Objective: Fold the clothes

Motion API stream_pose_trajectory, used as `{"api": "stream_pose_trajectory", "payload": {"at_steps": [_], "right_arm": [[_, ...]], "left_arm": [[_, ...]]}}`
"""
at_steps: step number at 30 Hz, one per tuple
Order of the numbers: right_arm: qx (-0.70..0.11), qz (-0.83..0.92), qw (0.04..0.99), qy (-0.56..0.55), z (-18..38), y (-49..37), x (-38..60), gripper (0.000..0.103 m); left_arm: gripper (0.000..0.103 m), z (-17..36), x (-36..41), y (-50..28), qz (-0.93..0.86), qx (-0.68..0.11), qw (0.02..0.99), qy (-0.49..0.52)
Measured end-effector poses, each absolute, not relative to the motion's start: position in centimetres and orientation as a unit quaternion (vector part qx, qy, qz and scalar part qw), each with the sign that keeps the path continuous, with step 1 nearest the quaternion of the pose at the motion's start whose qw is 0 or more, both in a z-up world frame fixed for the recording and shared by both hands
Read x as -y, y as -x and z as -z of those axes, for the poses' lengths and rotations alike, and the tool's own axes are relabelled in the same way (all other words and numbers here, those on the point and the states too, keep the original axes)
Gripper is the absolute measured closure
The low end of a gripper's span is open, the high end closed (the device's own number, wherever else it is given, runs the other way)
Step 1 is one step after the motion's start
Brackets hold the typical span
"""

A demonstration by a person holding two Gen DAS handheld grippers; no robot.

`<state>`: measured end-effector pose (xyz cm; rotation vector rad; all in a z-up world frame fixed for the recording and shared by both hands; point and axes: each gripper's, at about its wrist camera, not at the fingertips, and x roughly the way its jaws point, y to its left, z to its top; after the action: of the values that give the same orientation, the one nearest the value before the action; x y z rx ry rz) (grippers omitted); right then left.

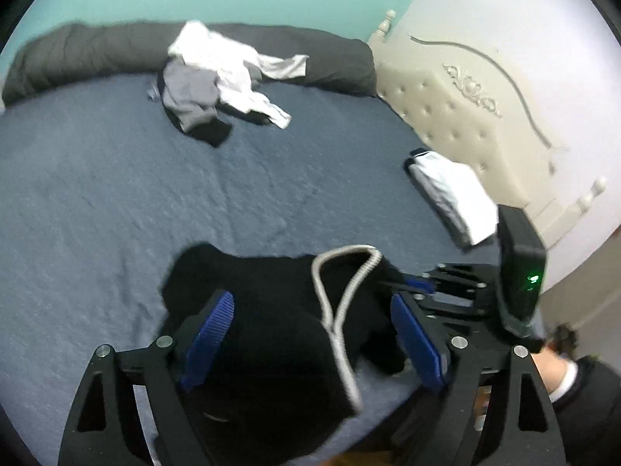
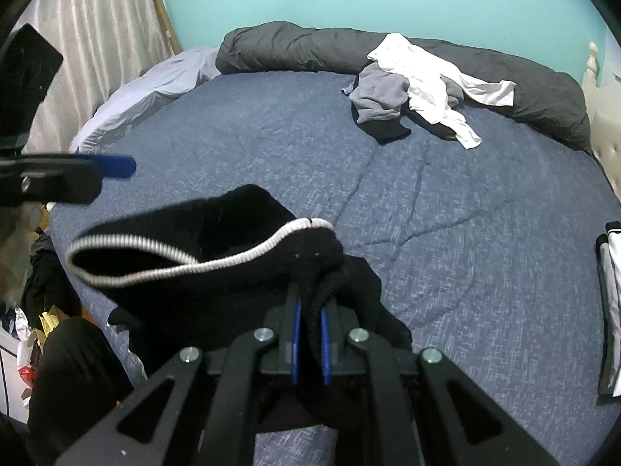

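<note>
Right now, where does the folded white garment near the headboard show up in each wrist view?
Left wrist view: the folded white garment lies at right of centre on the blue bedspread, beside the cream tufted headboard.
Right wrist view: only its edge shows, cut off at the far right border.
Shared landmark: the pile of unfolded clothes against the dark grey rolled duvet.

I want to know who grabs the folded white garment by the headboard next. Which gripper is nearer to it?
Right. The right gripper sits just below the folded white garment; the left gripper is further from it, over the black garment.
</note>
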<state>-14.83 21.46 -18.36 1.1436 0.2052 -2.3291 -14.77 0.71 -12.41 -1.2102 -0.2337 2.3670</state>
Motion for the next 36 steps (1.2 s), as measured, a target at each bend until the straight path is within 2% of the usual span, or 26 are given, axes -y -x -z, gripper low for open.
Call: {"api": "stream_pose_trajectory", "payload": {"at_steps": [5,13,28,36], "right_arm": [[-0.072,0.865,0.266,-0.42,18.2,14.6,-22.1,0.095],[-0.068,0.866,0.263,-0.42,18.4,14.2,-22.9,0.095],[-0.054,0.864,0.253,-0.431,19.3,14.5,-24.6,0.095],[-0.047,0.866,0.247,-0.432,19.2,14.6,-25.5,0.095]], "left_arm": [[0.017,13.2,0.9,15.3,-0.859,0.083,0.228,0.451],[0.017,17.4,1.5,14.4,-0.835,0.018,0.248,0.49],[0.017,21.4,-2.5,12.1,-0.805,-0.074,0.306,0.503],[0.017,22.5,-3.5,11.7,-0.801,-0.068,0.321,0.501]]}}
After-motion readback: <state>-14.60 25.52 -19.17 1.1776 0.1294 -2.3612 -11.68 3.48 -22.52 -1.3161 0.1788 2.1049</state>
